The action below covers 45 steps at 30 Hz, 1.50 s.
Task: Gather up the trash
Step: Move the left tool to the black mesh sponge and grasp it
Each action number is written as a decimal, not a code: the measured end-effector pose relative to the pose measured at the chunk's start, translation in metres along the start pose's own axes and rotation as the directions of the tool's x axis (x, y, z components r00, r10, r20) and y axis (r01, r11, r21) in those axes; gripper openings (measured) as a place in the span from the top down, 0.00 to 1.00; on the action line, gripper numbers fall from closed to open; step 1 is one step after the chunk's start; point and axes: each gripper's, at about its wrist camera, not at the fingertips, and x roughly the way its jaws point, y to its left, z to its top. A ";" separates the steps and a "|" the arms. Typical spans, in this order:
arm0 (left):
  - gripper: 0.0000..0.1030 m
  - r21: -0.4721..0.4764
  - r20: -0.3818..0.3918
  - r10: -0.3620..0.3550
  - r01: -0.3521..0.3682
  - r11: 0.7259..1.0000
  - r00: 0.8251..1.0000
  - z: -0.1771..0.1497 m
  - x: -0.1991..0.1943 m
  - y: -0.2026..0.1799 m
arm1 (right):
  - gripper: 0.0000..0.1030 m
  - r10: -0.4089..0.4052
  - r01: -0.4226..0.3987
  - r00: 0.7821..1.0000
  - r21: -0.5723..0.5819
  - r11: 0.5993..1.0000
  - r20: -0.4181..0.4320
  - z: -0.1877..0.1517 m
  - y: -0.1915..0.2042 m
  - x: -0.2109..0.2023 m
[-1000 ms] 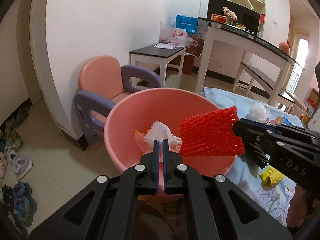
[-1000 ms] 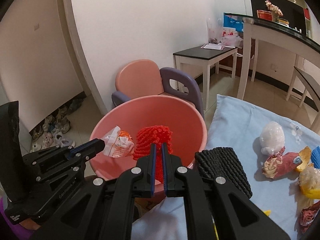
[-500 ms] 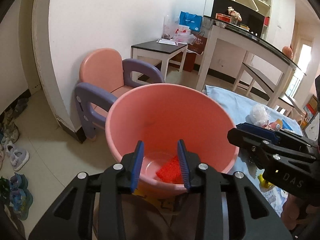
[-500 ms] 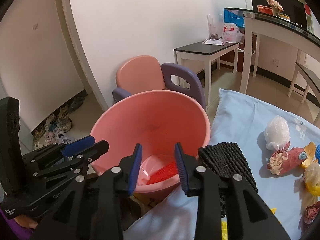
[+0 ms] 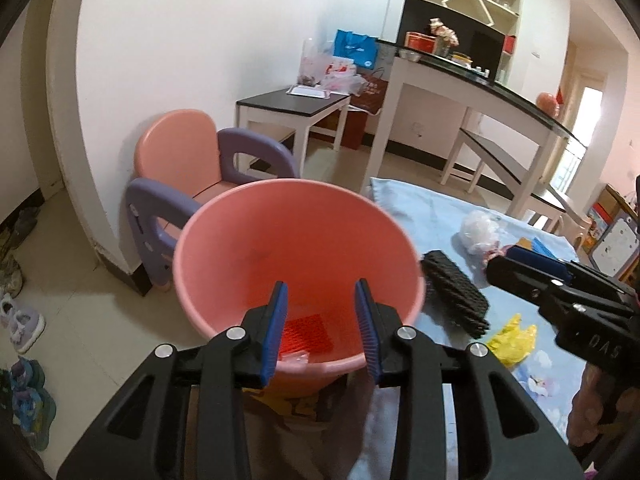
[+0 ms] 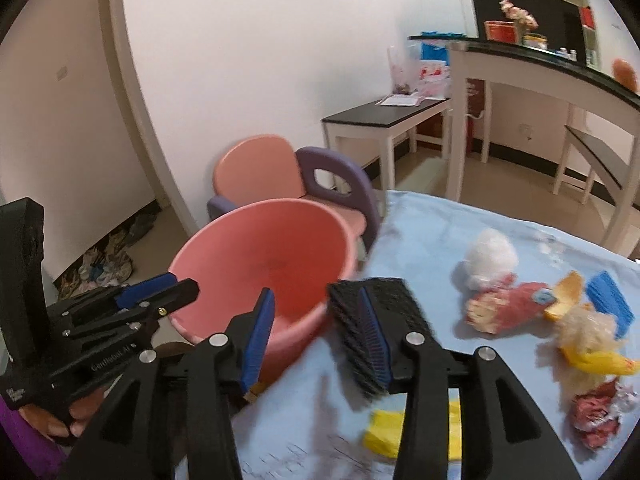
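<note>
Two grippers are in view at the pink basin [image 5: 224,240], which serves as the landmark. The left gripper [image 5: 322,326] hangs over the basin's near rim with its jaws wide apart and nothing between them. The right gripper [image 6: 316,334] sits to the right of the basin, over the light blue cloth [image 6: 432,232]; its jaws are opening and grip nothing, though the black foam net [image 6: 394,300] lies on the cloth behind its right finger.

Inside the basin, at the bottom near the front wall, lies a red foam net [image 5: 306,334] with a small crumpled wrapper [image 5: 295,357] just beside it.

On the cloth to the right of the basin, trash remains uncollected: the black foam net just beside the basin's rim, a yellow wrapper [image 5: 514,338] nearer the camera, a white foam ball [image 6: 490,256] farther right, and beyond it a red-and-cream wrapper [image 6: 508,306], a piece of orange peel [image 6: 566,294], a blue foam piece [image 6: 610,300] and a crumpled red wrapper [image 6: 596,414].

Behind the basin stands a pink and purple child's chair [image 5: 188,164]. A hand [image 6: 52,420] holds the left gripper's handle.
</note>
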 end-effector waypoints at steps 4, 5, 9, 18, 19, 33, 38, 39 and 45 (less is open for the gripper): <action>0.66 0.023 0.007 -0.022 0.022 0.999 1.000 0.000 -0.004 -0.013 | 0.54 -0.039 0.039 0.999 0.031 0.999 0.020 -0.008 -0.022 -0.022; 0.66 0.030 0.008 -0.027 0.027 0.999 1.000 0.000 -0.005 -0.017 | 0.54 -0.052 0.051 0.998 0.041 0.998 0.024 -0.010 -0.028 -0.028; 0.66 0.051 0.005 -0.050 0.049 0.997 0.999 -0.001 -0.008 -0.029 | 0.53 -0.096 0.093 0.995 0.078 0.993 0.039 -0.018 -0.051 -0.049; 0.66 0.100 -0.018 -0.085 0.086 0.991 0.996 -0.007 -0.006 -0.060 | 0.53 -0.145 0.137 0.989 0.163 0.977 0.033 -0.044 -0.093 -0.074; 0.66 0.103 -0.022 -0.087 0.089 0.991 0.996 -0.008 -0.006 -0.062 | 0.53 -0.146 0.139 0.989 0.166 0.976 0.030 -0.046 -0.094 -0.074; 0.66 0.038 -0.144 -0.169 0.176 0.984 0.975 -0.013 0.017 -0.091 | 0.52 -0.104 0.108 0.994 0.174 0.979 -0.036 -0.076 -0.103 -0.071; 0.66 0.037 -0.173 -0.143 0.152 0.988 0.975 -0.011 0.034 -0.106 | 0.52 -0.078 0.087 0.995 0.166 0.982 -0.057 -0.080 -0.103 -0.067; 0.66 0.035 -0.182 -0.130 0.138 0.990 0.975 -0.011 0.040 -0.110 | 0.52 -0.074 0.083 0.995 0.165 0.983 -0.060 -0.081 -0.103 -0.067; 0.66 -0.032 -0.247 -0.089 0.084 0.996 0.965 -0.010 0.070 -0.113 | 0.46 -0.047 0.057 0.997 0.162 0.985 -0.069 -0.086 -0.105 -0.064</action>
